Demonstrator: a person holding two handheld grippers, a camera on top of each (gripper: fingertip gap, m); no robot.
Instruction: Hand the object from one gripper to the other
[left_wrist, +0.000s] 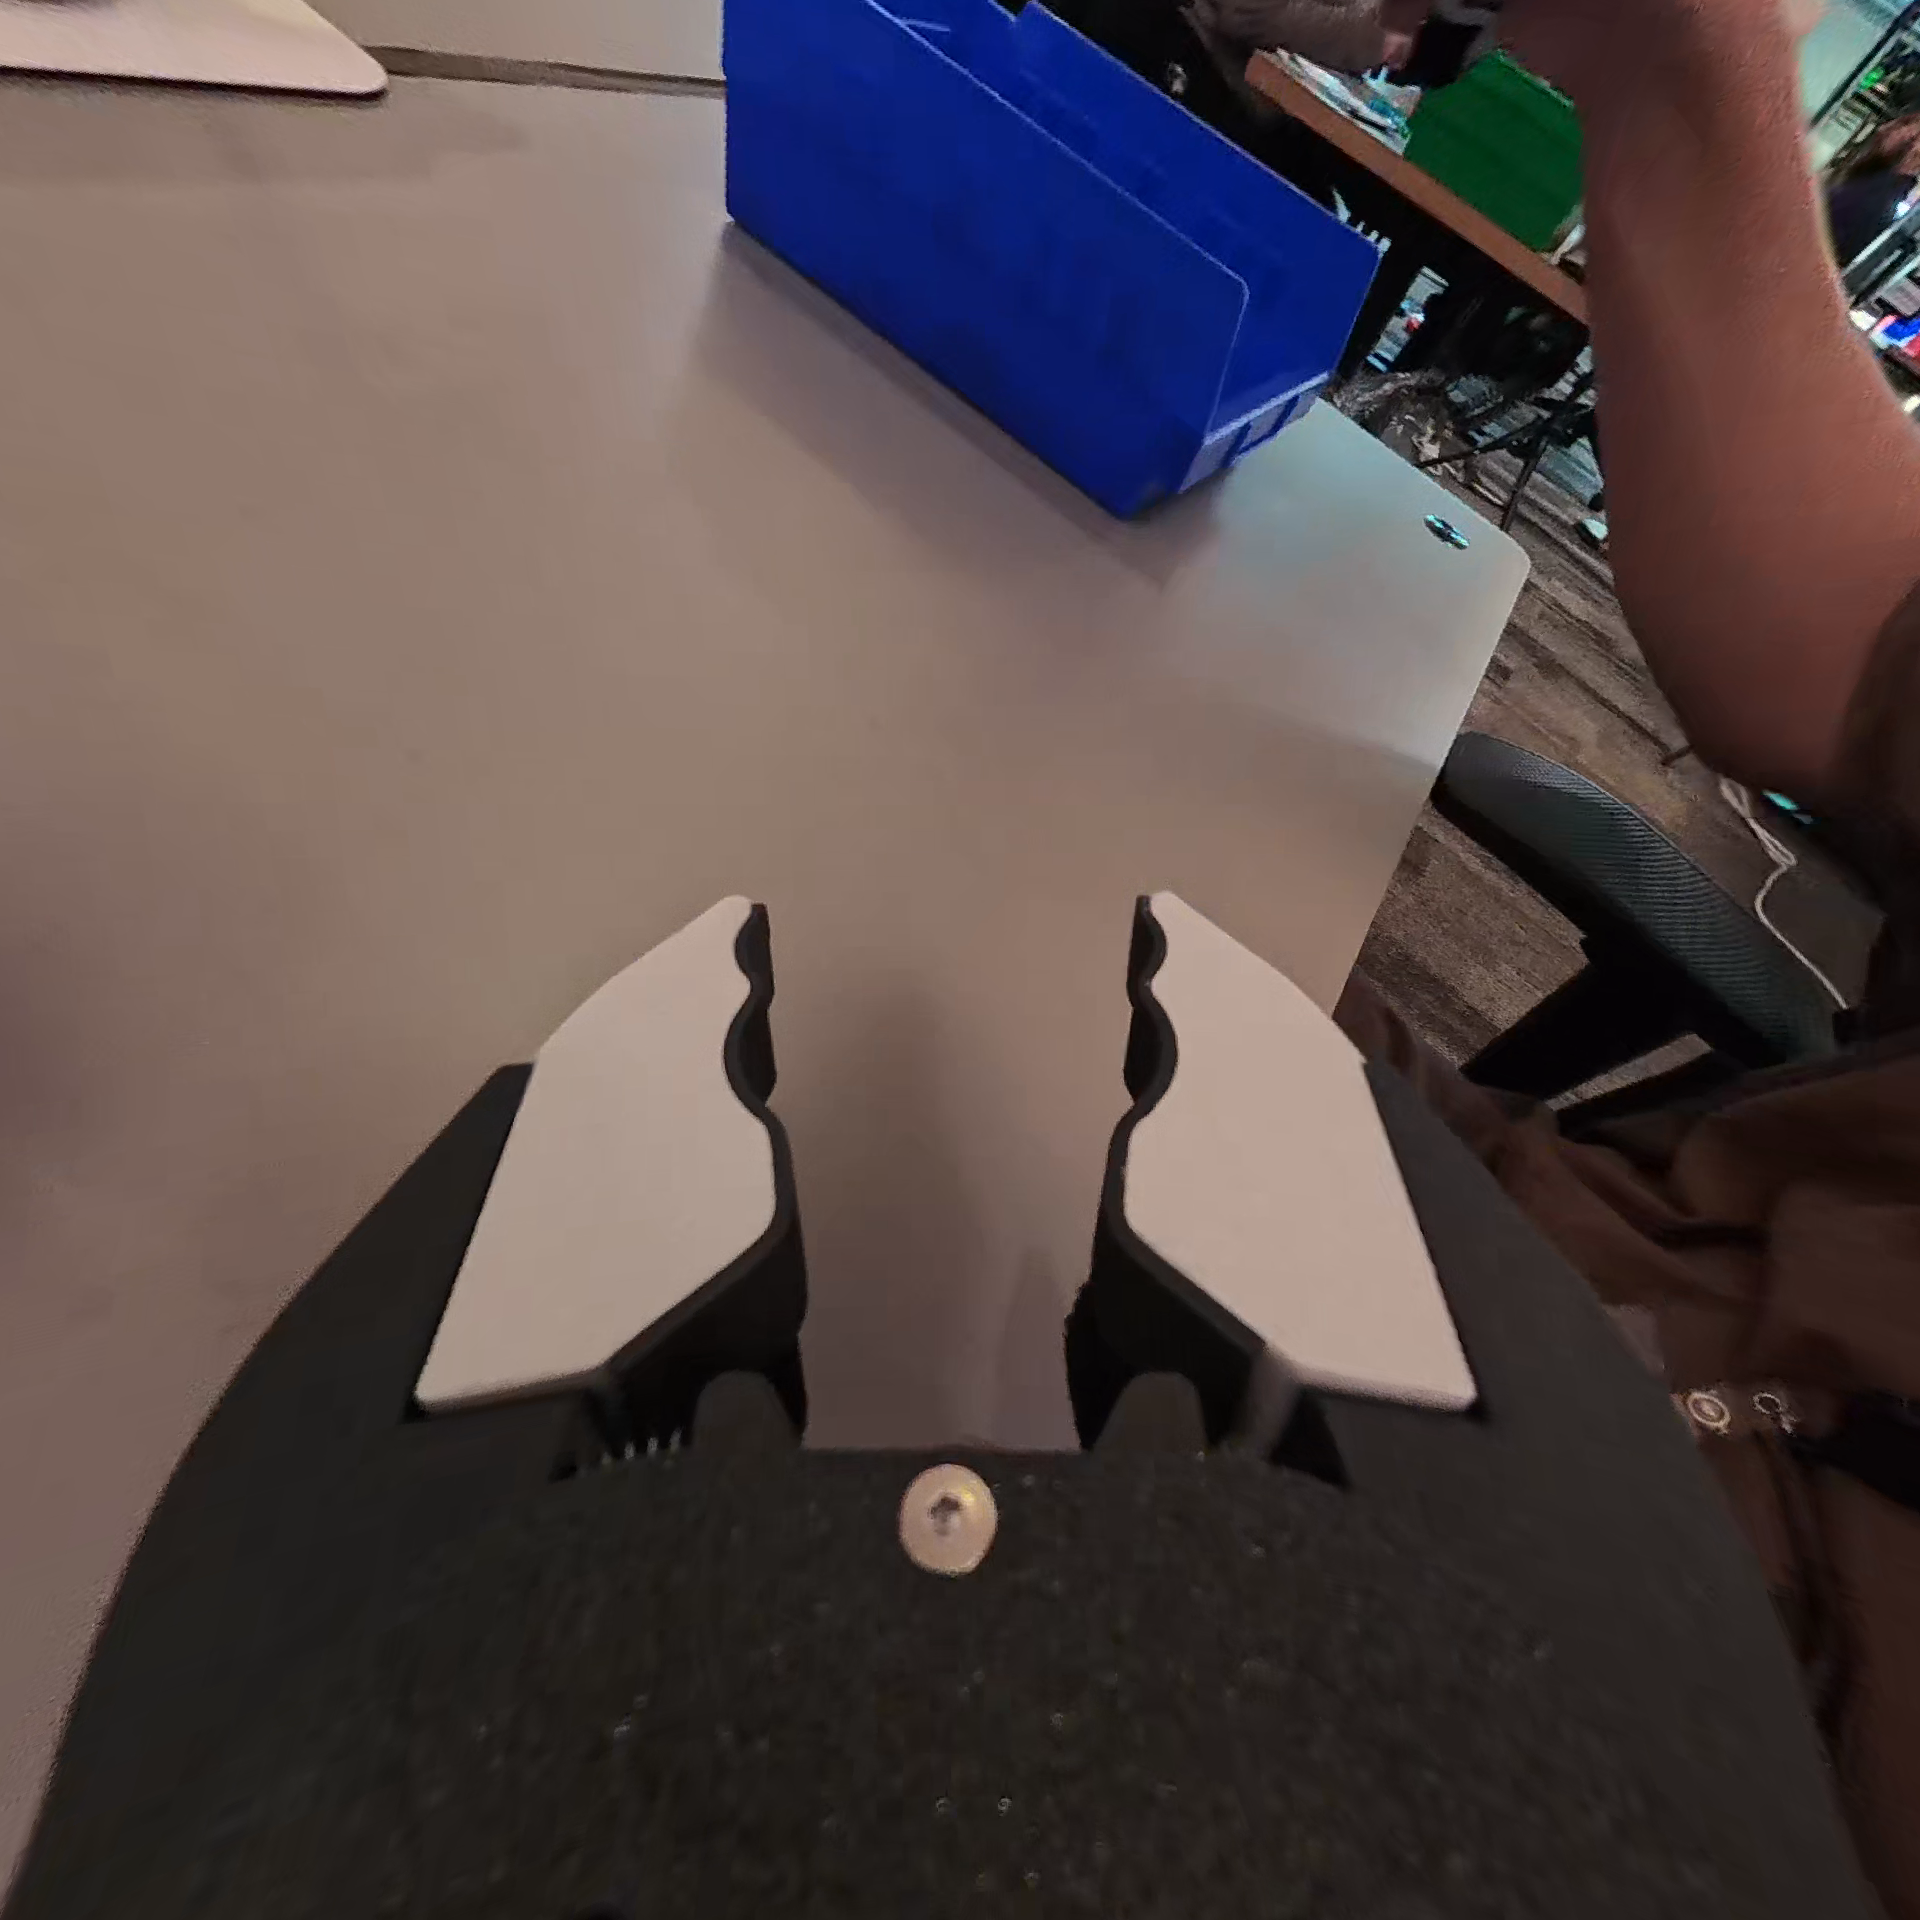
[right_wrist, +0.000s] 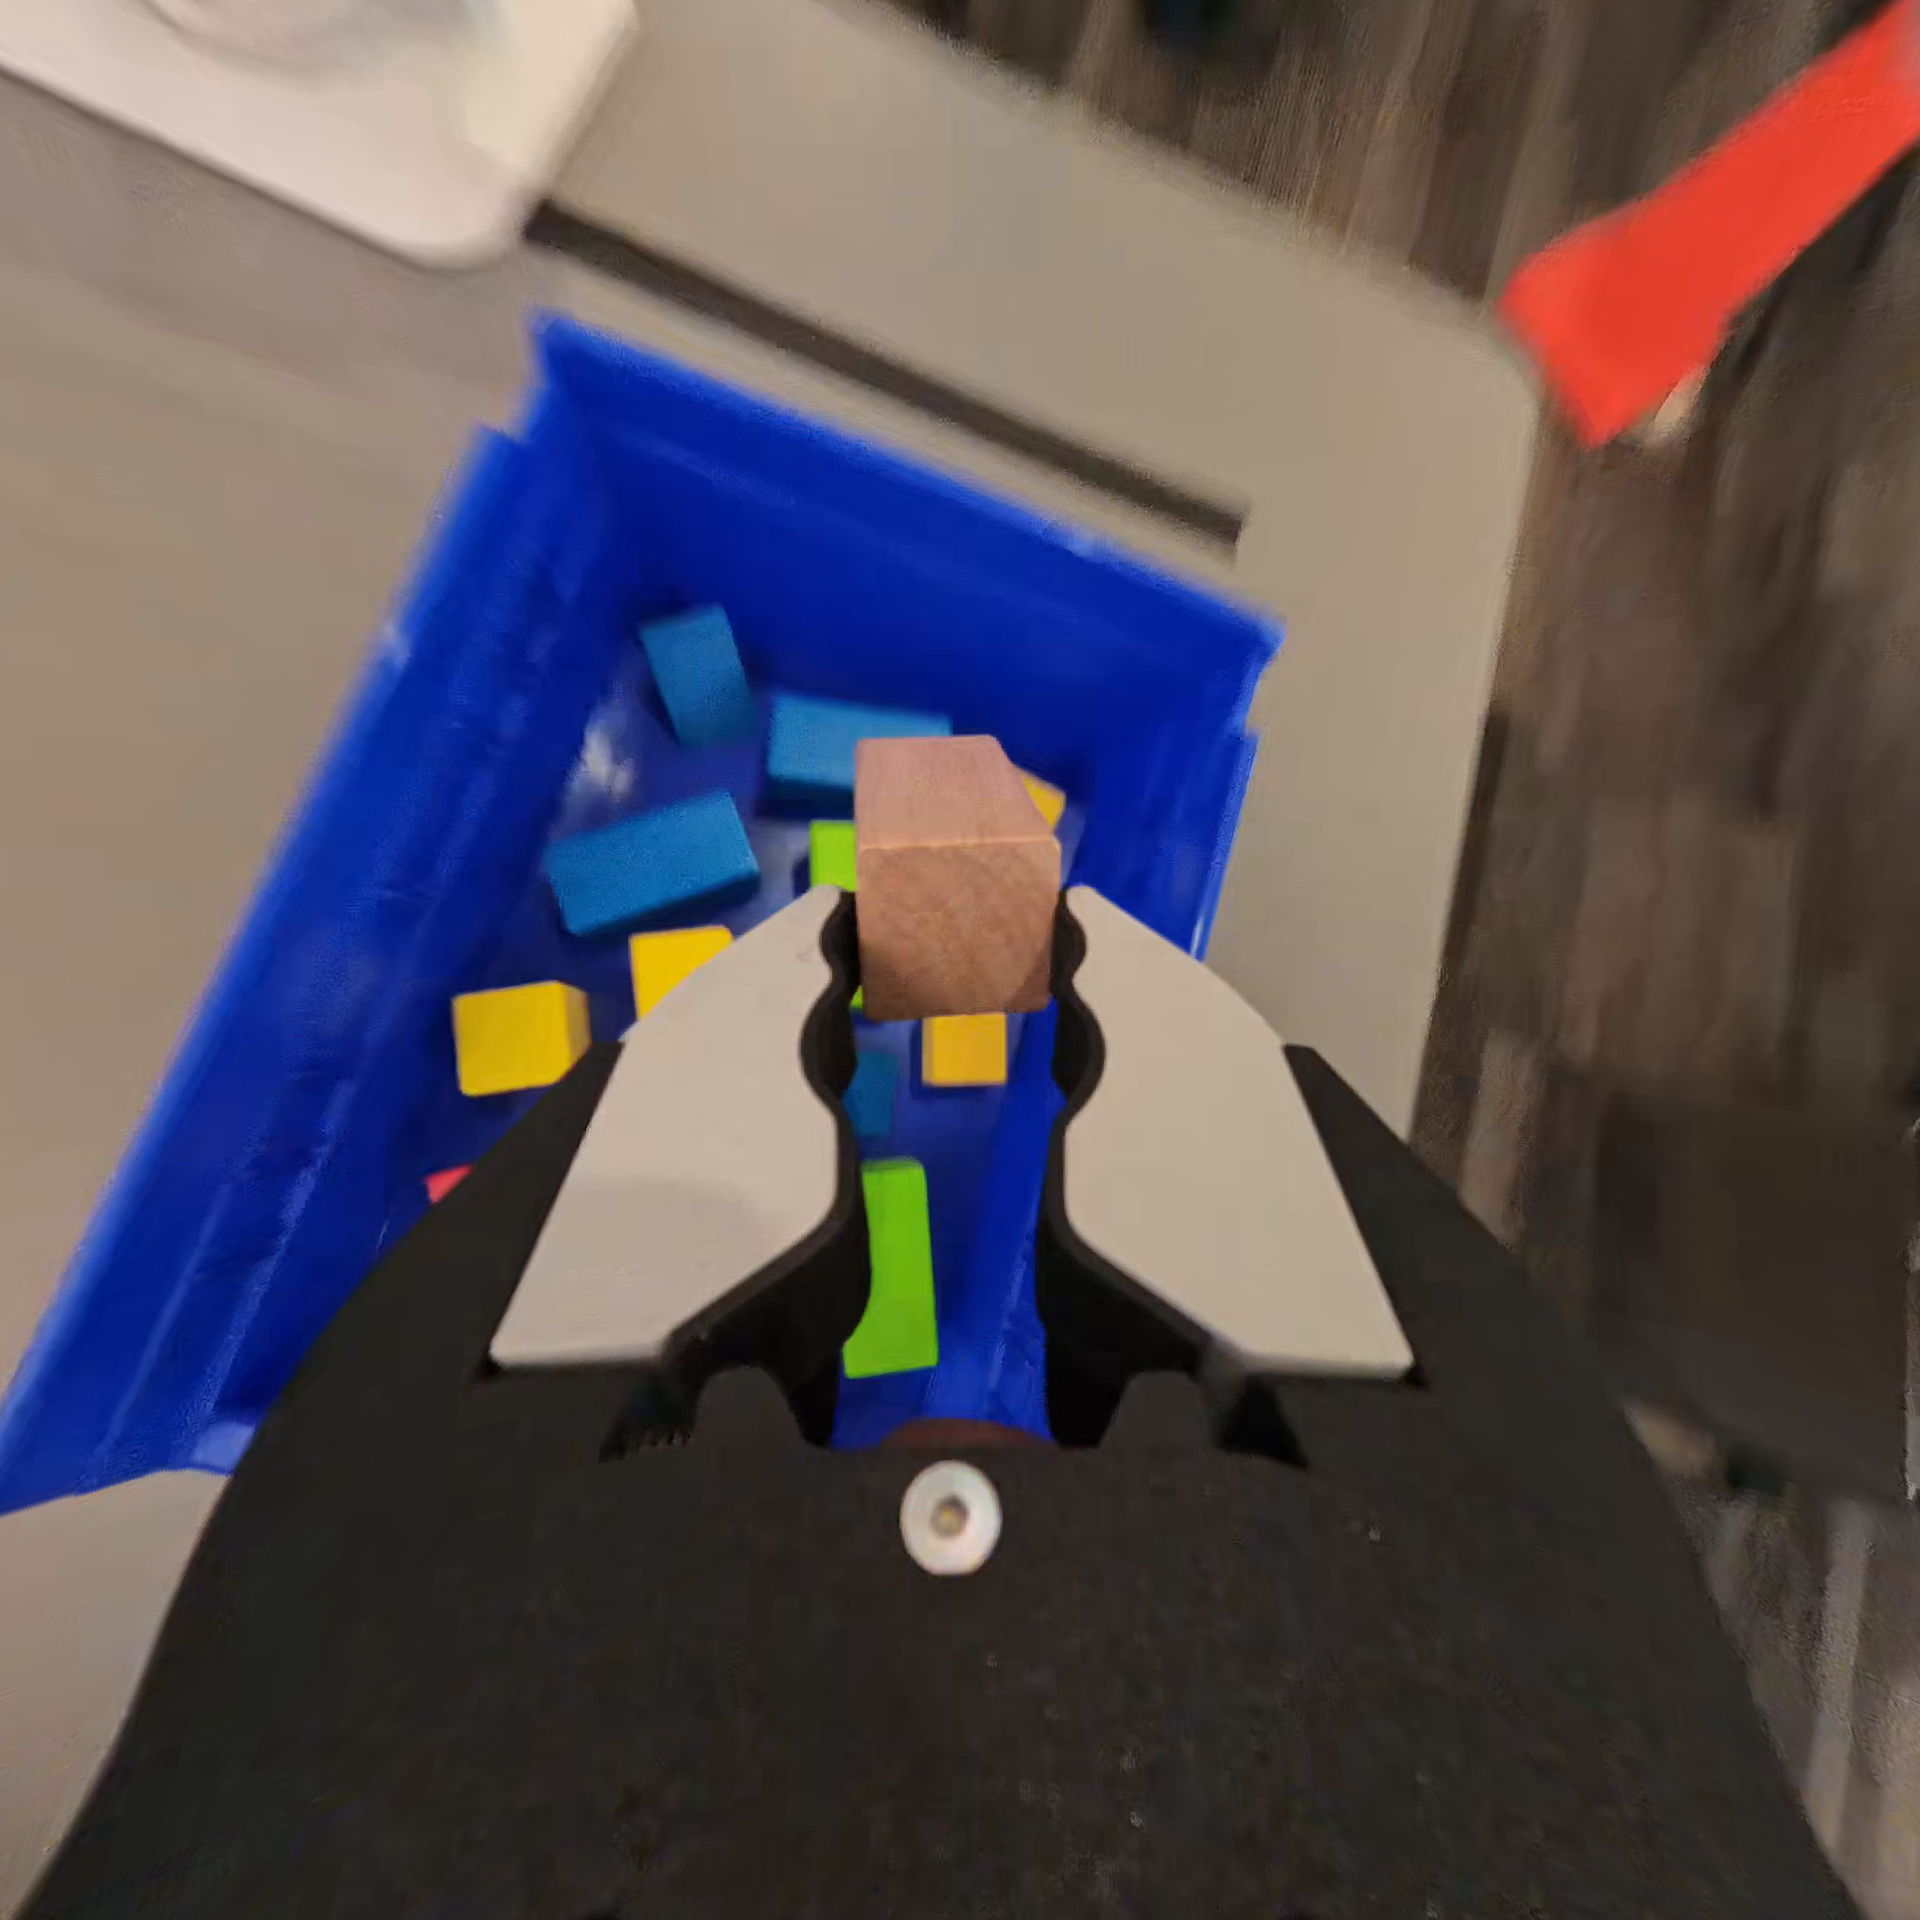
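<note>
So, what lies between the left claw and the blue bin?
Only bare grey table: in the left wrist view nothing sits between the open left claw and the blue bin.

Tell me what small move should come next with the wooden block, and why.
Probably carry the right gripper away from above the blue bin toward the left gripper. It is clamped on the wooden block at its fingertips, while the left one waits open and empty over the bare table.
</note>
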